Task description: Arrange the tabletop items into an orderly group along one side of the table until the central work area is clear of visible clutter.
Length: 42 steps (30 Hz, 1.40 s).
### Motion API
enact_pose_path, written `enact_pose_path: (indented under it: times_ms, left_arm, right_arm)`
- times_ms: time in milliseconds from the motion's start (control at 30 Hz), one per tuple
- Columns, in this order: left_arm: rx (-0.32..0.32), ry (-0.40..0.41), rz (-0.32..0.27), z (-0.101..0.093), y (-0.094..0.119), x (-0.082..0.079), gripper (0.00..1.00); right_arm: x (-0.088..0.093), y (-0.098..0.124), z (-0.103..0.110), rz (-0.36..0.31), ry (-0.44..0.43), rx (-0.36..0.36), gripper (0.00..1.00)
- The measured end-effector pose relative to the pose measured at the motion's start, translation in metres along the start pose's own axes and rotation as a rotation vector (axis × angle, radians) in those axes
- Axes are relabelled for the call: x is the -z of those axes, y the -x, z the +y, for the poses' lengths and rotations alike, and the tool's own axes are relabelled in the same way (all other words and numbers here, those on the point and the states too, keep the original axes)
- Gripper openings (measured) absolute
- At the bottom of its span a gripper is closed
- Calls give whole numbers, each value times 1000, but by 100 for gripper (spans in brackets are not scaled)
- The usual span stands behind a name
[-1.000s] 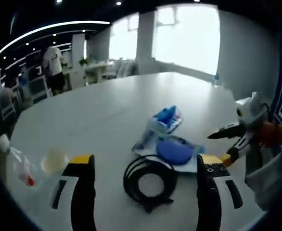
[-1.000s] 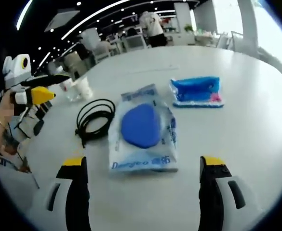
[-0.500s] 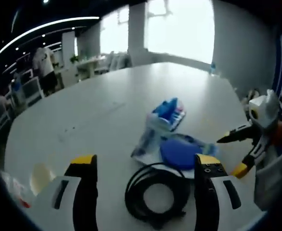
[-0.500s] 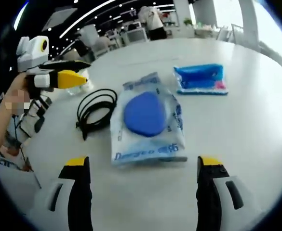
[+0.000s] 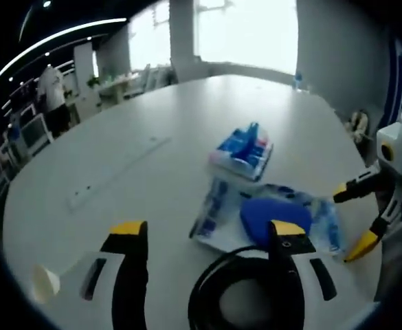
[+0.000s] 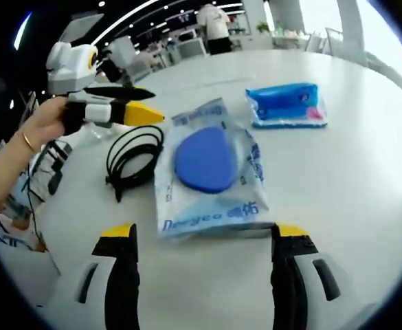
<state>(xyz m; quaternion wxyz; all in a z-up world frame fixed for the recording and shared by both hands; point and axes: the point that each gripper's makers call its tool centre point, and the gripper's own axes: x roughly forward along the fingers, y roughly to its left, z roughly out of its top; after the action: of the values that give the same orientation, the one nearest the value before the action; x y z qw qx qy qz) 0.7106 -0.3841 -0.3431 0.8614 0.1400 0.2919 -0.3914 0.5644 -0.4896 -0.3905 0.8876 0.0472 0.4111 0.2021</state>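
A clear plastic pouch point(image 6: 211, 172) printed with blue lettering lies flat on the white table point(image 6: 352, 179), with a rounded blue pad point(image 6: 204, 159) visible inside it. In the right gripper view it is located just ahead of the right gripper point(image 6: 204, 237), between the lines of the 2 jaws. A coiled black cable point(image 6: 132, 159) lies just beside the pouch, on the side toward the left gripper. A smaller blue packet point(image 6: 286, 104) with a pink patch at 1 end lies near the pouch, farther out on the table and apart from it.

In the left gripper view, the black cable point(image 5: 245, 295) is seen between the 2 jaws of the left gripper point(image 5: 207, 237), which are spread wide with nothing held. The pouch point(image 5: 269, 216) lies just past the cable, and the blue packet point(image 5: 242, 151) beyond it. A small pale cup-like object point(image 5: 44, 283) is seen near the table edge; its identity cannot be determined.

The right gripper is likewise set wide apart and holds nothing. In the right gripper view, the left gripper point(image 6: 142, 103) is held in a hand point(image 6: 46, 124) above the cable.

The table surface is white and smooth. The room behind is a large office-like hall with bright windows point(image 5: 242, 31), curved ceiling light strips point(image 6: 128, 17), desks and chairs, and a standing person point(image 6: 214, 27) in a white top.
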Motion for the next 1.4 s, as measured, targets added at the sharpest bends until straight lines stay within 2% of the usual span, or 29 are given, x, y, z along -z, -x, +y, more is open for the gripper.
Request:
enact_pose_path:
  times_ms: [167, 233, 300, 367, 433, 500, 600, 700, 833, 933, 1100, 1133, 1300, 1400]
  left_arm:
    - [9, -35, 25, 5, -13, 5, 57]
    - [-2, -49, 45, 10, -17, 8, 57]
    - [4, -24, 57, 12, -21, 11, 57]
    - [50, 37, 57, 6, -25, 12, 54]
    - [58, 33, 48, 8, -28, 11, 51]
    - [63, 9, 74, 8, -31, 15, 47]
    - [70, -50, 122, 8, -35, 21, 46]
    - [101, -65, 119, 3, -39, 19, 42]
    - [140, -99, 133, -3, -43, 20, 27]
    - [130, -123, 157, -1, -46, 23, 26]
    - [121, -111, 161, -1, -46, 24, 25]
    - [116, -101, 162, -1, -47, 25, 24]
    - [85, -48, 155, 3, -46, 26, 21]
    - [48, -19, 151, 7, -44, 28, 13]
  right_arm:
    - [0, 1, -3, 6, -7, 13, 73]
    - [1, 1, -3, 10, -16, 15, 72]
    - [1, 1, -2, 13, -23, 14, 68]
    - [2, 1, -3, 21, -27, 22, 64]
    - [3, 3, -4, 32, -70, 24, 58]
    - [3, 4, -3, 39, -132, 6, 56]
    - [4, 6, -7, 45, -159, 14, 52]
    - [7, 8, -4, 55, -177, 11, 50]
    - [7, 9, 1, 61, -210, 2, 50]
    - [7, 6, 4, 66, -223, 8, 48]
    - [10, -4, 13, 99, -234, -6, 41]
    - [6, -6, 19, 84, -237, -35, 39]
    - [5, -7, 13, 96, -219, 12, 32]
    - [6, -8, 10, 94, -228, 37, 24]
